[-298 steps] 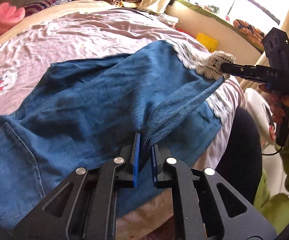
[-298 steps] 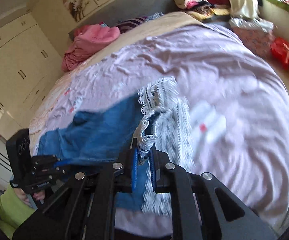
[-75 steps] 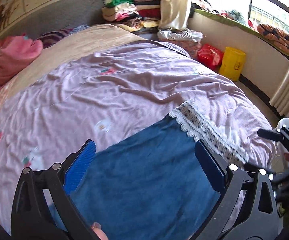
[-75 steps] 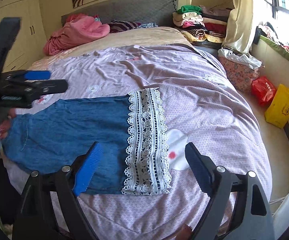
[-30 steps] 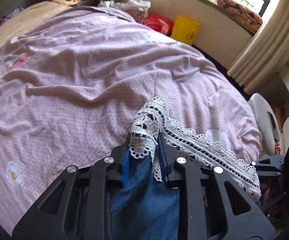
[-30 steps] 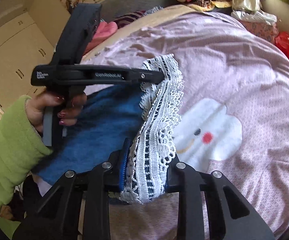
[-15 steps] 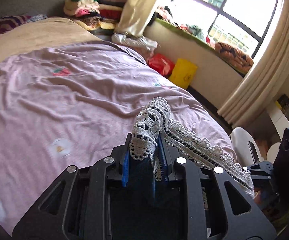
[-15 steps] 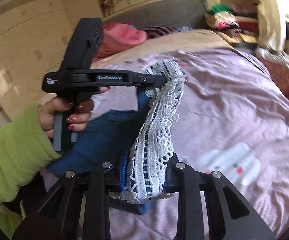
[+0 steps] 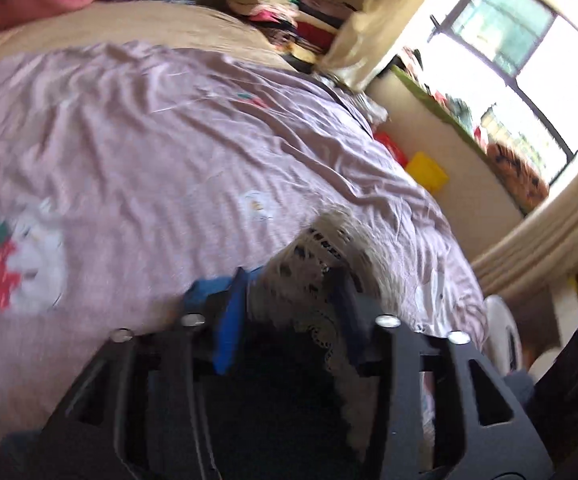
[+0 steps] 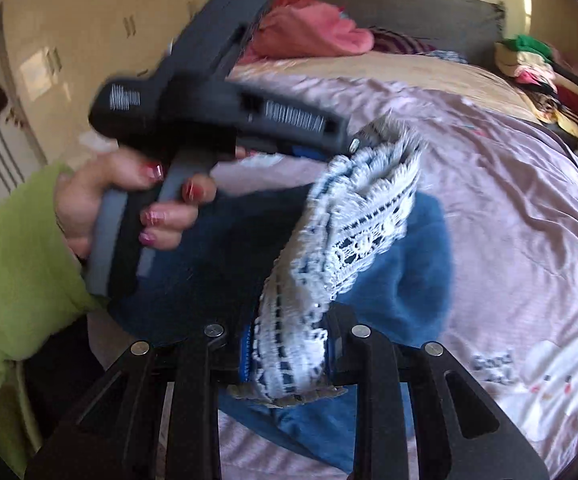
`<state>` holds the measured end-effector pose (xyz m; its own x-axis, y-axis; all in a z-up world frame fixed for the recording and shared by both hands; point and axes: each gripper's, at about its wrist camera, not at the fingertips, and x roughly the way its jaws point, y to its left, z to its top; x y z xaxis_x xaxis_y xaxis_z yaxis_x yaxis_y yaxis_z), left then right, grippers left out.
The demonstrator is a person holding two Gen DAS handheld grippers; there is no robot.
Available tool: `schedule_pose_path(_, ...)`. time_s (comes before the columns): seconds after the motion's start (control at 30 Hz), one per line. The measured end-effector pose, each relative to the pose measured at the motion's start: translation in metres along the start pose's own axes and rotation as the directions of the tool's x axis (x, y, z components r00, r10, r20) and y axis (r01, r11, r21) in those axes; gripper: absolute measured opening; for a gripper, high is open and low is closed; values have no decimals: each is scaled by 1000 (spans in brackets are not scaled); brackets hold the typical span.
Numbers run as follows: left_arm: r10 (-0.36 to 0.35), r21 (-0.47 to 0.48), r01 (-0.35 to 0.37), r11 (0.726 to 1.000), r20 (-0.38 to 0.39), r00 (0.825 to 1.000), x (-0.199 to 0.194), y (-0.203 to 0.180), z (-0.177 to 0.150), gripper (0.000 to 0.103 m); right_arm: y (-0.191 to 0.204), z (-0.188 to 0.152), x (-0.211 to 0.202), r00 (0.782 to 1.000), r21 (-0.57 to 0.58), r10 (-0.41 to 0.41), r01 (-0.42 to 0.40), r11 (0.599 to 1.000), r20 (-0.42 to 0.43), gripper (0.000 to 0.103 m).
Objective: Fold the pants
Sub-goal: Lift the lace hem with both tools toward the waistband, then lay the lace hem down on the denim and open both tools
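The blue denim pants (image 10: 405,256) have a white lace hem (image 10: 353,236). My right gripper (image 10: 289,348) is shut on one end of the lace hem and holds it up over the pink bed sheet (image 10: 529,216). My left gripper (image 9: 289,308) is shut on the other end of the lace hem (image 9: 313,264), lifted above the sheet (image 9: 129,152). In the right wrist view the left gripper (image 10: 345,144) is held by a hand in a green sleeve, with the lace stretched between the two grippers. The rest of the pants hangs below, mostly hidden.
A pink bundle (image 10: 309,32) lies by the grey headboard (image 10: 409,8). Stacked folded clothes (image 9: 289,4) sit at the bed's far corner. A yellow box (image 9: 427,176) and a red bag (image 9: 389,148) stand on the floor under the window (image 9: 521,64).
Both grippers have carried the lace hem up and leftward across the bed toward the waist end. Both views are blurred by the motion. The grips are unchanged.
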<state>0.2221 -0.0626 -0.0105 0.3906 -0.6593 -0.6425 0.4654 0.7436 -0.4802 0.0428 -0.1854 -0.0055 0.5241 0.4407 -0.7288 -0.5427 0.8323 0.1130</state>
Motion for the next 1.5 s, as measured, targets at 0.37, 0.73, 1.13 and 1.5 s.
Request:
schedule_pose_path(0.37,-60,-178,62,982,17,998,-23,38,-27,71,30,-17,17,992,-78,109,-114,990,-56,51)
schedule_pose_path(0.73,-80,-248,70,966,-28,996,-3,54,-25,50,-116,15,-15,999,261,-9,-4,965,48,64)
schedule_pose_path(1.13,-44,-211,44,976,4,999,-12,49,-29,19,-192,46,71,986,455,140,-86,886,-87,59)
schedule_pose_path(1.5,115,-155,-112,982,12,993,-21,43,-37,18,-167,52,79,988,324,131,-100,941,-77,13)
